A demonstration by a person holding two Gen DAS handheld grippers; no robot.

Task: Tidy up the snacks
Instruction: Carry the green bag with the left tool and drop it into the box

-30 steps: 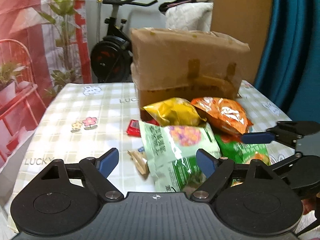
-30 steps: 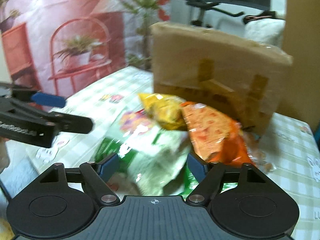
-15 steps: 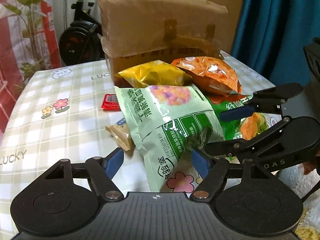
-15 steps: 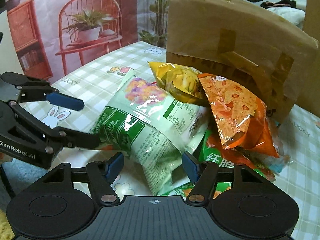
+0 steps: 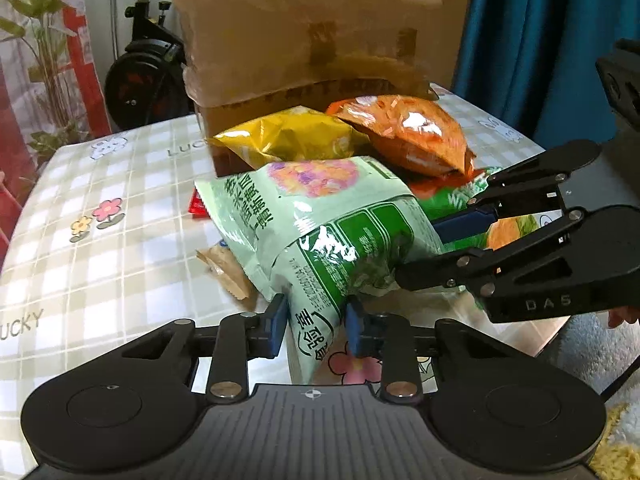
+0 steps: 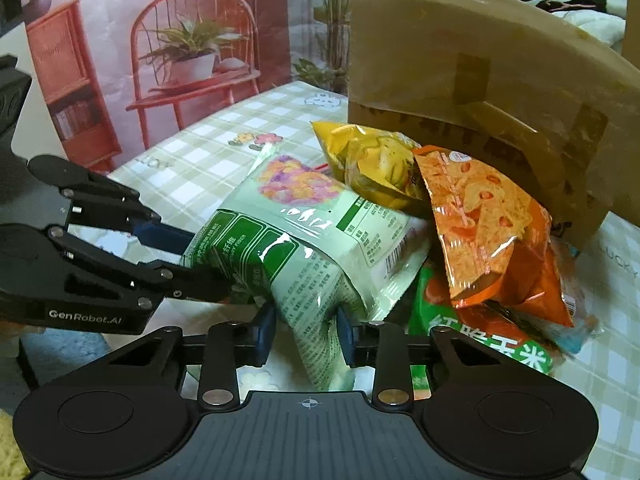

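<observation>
**Checked tabletop, snack pile: both grippers on the green bag**

Checked tabletop [image 5: 80, 184] with flower prints carries a snack pile in front of a taped cardboard box [image 5: 304, 48]; exercise bike and curtain behind.

Left hand-held gripper [image 5: 316, 324]: jaws narrow, pads pressing the near bottom edge of the pale green snack bag [image 5: 320, 216]. Film is pinched and creased between the pads. Grip looks set.

Right hand-held gripper [image 6: 306, 326]: jaws closing, same green bag between them, pads already squeezing its lower corner from the other side. In the left view it comes in from the right, fingers at the bag's right edge.

Outward from the grip: green bag lies on top of the pile, tilted towards the grippers. A yellow bag [image 5: 288, 140] and an orange bag [image 5: 408, 136] lean behind it against the box. Another green bag [image 6: 480, 344] sits under the orange one. A small brown packet [image 5: 224, 268] and a red packet [image 5: 198, 206] lie on the tabletop beside the pile, left side.

Step, as I read it: two-handed pick of the top bag, first item off the heap. Sorting hardly begun.

Next move needs: right grip finished, then both lifting together and evenly. Bag is air-filled and slippery, edge grips can slide. Orange and yellow bags touch it, so a straight pull may drag them.
</observation>
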